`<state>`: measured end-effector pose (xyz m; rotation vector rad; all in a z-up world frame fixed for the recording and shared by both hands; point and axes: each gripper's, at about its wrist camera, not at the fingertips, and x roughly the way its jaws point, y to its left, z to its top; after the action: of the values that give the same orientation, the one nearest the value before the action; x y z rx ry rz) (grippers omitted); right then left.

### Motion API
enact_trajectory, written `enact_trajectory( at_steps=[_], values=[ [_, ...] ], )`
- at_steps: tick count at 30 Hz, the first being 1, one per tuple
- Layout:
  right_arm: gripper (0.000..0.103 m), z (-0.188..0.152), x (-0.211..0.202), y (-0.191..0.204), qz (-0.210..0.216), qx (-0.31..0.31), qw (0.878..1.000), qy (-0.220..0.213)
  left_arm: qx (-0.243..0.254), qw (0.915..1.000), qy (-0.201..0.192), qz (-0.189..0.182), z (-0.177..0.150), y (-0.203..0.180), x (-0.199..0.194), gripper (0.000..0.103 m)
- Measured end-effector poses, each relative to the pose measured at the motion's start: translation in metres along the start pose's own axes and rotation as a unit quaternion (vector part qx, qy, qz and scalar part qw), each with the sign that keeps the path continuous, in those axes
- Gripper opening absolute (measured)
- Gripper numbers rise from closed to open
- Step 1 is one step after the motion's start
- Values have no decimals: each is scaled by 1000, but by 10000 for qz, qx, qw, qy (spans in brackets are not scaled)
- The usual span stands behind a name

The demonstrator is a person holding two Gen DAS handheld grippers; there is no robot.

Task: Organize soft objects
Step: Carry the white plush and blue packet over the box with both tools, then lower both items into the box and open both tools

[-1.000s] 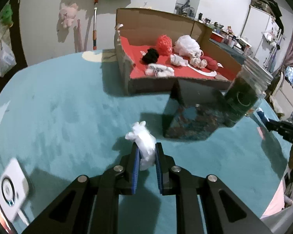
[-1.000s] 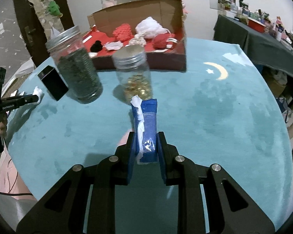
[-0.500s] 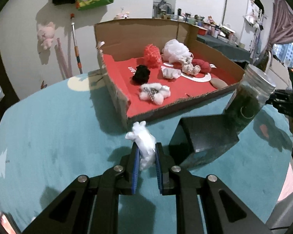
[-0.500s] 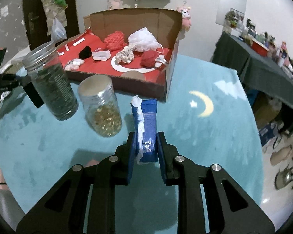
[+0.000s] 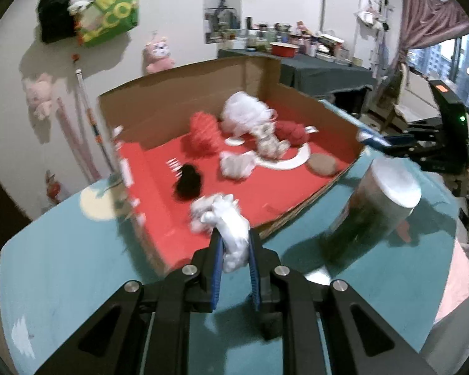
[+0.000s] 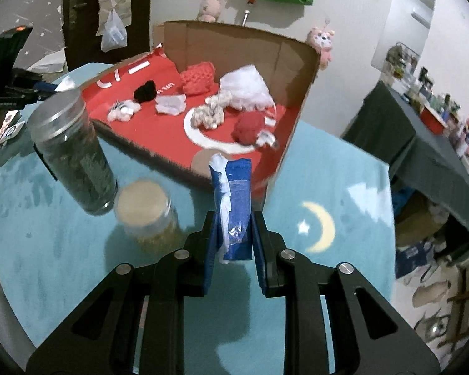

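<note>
My left gripper (image 5: 233, 243) is shut on a white soft wad (image 5: 233, 234) and holds it above the near corner of the cardboard box (image 5: 159, 115) with the red floor. My right gripper (image 6: 233, 228) is shut on a blue tissue pack (image 6: 239, 206) with white tissue sticking out, just short of the box's near wall (image 6: 292, 131). Inside the box lie several soft things: a red knit ball (image 6: 248, 125), a white puff (image 6: 245, 87), a black pom (image 6: 145, 90), a coral knit piece (image 6: 197, 78).
A tall glass jar of dark green contents (image 6: 73, 153) and a shorter jar of golden contents (image 6: 147, 215) stand on the teal rug-covered table (image 6: 328, 187) left of the right gripper. The tall jar (image 5: 375, 206) stands right of the left gripper. A dark table with clutter (image 6: 422, 125) stands beyond.
Both grippers have moved closer to the box with their loads still held. The left one has risen over the box's near corner; the black box it passed is out of view.
</note>
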<state>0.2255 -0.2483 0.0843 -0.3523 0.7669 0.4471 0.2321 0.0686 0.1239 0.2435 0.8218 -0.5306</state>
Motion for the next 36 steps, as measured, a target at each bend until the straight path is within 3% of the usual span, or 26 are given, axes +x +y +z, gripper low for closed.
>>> enact_trajectory(
  at_steps=[6, 10, 19, 27, 36],
  values=[
    [20, 29, 11, -4, 414, -45, 9991, 38, 129, 9988, 240, -418, 39, -19, 31, 16],
    [21, 49, 27, -1, 710, -70, 9973, 182, 143, 9961, 601, -633, 57, -28, 59, 16],
    [21, 88, 84, 11, 1442, -32, 9851, 933, -159, 9827, 1497, -1077, 78, -29, 124, 16],
    [21, 102, 121, 18, 1653, 24, 9733, 1595, -167, 9751, 1962, -1024, 80, -31, 150, 17],
    [21, 109, 138, 26, 1651, -39, 9697, 1798, -199, 9732, 2082, -956, 77, -30, 158, 17]
  ],
)
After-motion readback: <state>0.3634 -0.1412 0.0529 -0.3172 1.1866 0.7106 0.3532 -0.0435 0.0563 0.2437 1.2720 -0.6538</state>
